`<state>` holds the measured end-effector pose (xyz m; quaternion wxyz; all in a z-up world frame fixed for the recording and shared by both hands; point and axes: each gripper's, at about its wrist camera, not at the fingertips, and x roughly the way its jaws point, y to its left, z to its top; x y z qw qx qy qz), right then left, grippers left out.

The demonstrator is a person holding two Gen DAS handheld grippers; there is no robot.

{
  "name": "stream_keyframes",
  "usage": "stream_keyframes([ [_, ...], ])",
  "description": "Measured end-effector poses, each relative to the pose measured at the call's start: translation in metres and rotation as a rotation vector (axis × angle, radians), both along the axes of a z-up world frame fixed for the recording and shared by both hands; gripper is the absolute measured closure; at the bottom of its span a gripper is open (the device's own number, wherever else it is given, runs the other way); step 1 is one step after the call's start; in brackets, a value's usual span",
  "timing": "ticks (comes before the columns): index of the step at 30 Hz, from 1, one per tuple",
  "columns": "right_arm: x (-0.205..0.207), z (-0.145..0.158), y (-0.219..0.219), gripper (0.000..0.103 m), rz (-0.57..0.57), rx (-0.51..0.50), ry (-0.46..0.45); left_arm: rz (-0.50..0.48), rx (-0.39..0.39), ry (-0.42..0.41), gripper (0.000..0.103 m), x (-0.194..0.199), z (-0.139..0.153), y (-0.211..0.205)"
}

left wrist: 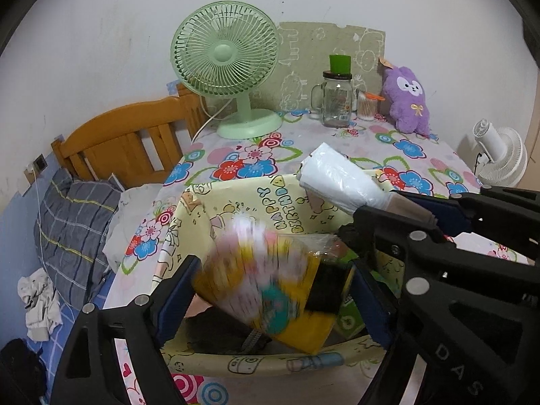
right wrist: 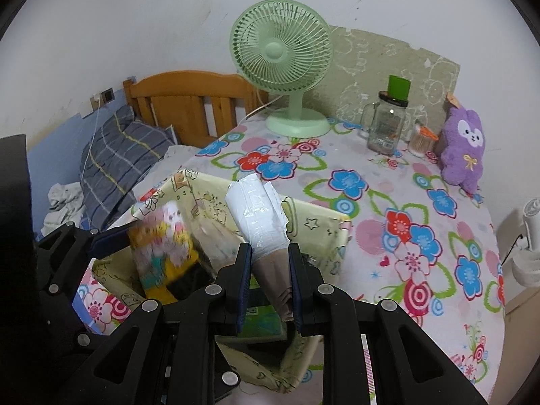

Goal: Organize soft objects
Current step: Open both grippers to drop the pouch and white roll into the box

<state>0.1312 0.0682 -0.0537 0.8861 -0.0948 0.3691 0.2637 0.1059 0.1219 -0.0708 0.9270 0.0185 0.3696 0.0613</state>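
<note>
At 7 o'clock the left gripper point(left wrist: 270, 290) pinches a blurred packet point(left wrist: 263, 280) over the bin point(left wrist: 236, 195); at 5 o'clock the right gripper point(right wrist: 270, 270) clamps a roll point(right wrist: 260, 209), seemingly light, crushable, best held mid-body

A home bedroom: wooden headboard point(right wrist: 189, 101), plaid pillow point(right wrist: 118, 158), floral-clothed table point(right wrist: 388, 202).
</note>
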Motion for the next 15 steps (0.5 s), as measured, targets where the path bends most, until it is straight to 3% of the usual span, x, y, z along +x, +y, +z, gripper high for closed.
stream_keyframes([
  [12, 0.001, -0.012, 0.024, 0.077, 0.063, -0.015, 0.033, 0.004, -0.028, -0.009, 0.006, -0.010, -0.003, 0.012],
  [15, -0.002, -0.013, 0.025, 0.066, 0.072, -0.020, 0.031, 0.004, -0.038, -0.004, 0.005, -0.011, -0.003, 0.013],
])
